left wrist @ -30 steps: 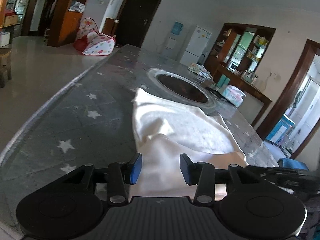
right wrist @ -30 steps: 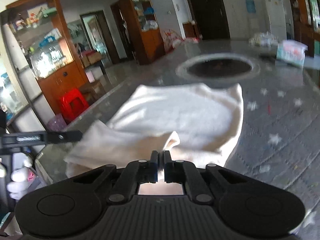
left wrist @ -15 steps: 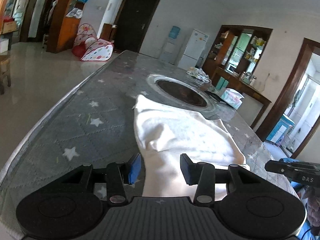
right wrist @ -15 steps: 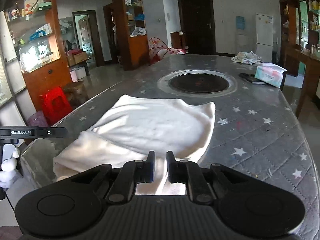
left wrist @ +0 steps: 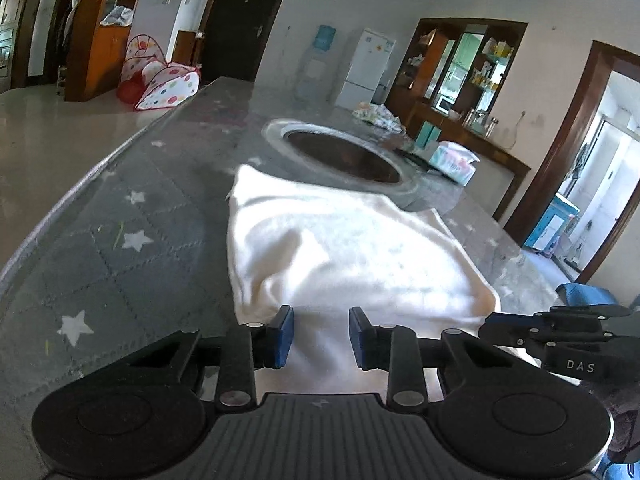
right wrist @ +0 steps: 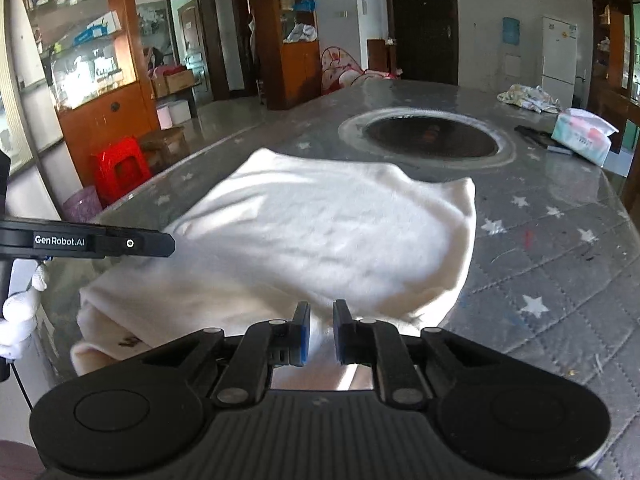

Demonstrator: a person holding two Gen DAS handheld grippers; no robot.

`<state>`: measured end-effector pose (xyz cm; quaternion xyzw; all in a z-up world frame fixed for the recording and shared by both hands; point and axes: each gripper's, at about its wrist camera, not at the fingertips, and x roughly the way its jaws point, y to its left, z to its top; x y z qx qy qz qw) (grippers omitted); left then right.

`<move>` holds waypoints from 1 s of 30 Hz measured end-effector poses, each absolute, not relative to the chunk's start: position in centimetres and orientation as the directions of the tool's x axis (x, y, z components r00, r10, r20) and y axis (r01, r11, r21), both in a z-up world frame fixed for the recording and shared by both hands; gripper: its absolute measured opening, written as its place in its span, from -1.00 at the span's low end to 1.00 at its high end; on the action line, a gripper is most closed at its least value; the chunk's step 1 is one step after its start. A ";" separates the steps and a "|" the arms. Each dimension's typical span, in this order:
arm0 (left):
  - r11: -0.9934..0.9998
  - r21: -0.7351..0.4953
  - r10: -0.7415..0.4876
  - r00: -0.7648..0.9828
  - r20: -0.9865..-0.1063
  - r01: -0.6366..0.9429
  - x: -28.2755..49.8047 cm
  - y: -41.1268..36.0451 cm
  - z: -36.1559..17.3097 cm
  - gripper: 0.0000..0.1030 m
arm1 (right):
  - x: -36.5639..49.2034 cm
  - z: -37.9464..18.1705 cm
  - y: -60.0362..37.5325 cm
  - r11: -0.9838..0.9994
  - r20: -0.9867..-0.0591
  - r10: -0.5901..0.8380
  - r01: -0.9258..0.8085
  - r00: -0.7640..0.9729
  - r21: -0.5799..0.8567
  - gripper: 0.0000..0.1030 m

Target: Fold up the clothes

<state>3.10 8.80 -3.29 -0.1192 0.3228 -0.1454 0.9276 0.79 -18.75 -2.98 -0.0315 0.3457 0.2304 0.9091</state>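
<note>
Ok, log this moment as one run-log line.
task: fold clothes | left gripper: open, over near edge of white garment | right gripper: open, at near edge | garment: on star-patterned table

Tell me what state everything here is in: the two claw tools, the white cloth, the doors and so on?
Left gripper: open, over the cloth's near edge.
Right gripper: slightly open, gripping nothing.
White garment: partly folded, rumpled, lying on the table.
Dark door: shut.
Fridge: shut.
Tissue pack: lying on the table, tissue sticking out.
</note>
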 end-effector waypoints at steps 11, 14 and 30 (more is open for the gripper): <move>0.923 -0.342 -0.346 0.768 -0.538 0.176 0.3 11.1 -1.8 -0.51 | -0.5 -2.0 -18.8 0.876 -0.631 0.418 -0.473 0.654 0.091 -0.55; 0.922 -0.327 -0.359 0.768 -0.530 0.206 -1.4 11.0 -1.3 -0.51 | -0.8 -2.1 -18.6 0.866 -0.634 0.432 -0.491 0.641 0.094 -0.48; 0.954 -0.239 -0.292 0.755 -0.588 0.183 -2.6 11.0 -2.0 -0.45 | -2.2 -2.2 -18.9 0.852 -0.648 0.435 -0.518 0.626 0.072 -0.38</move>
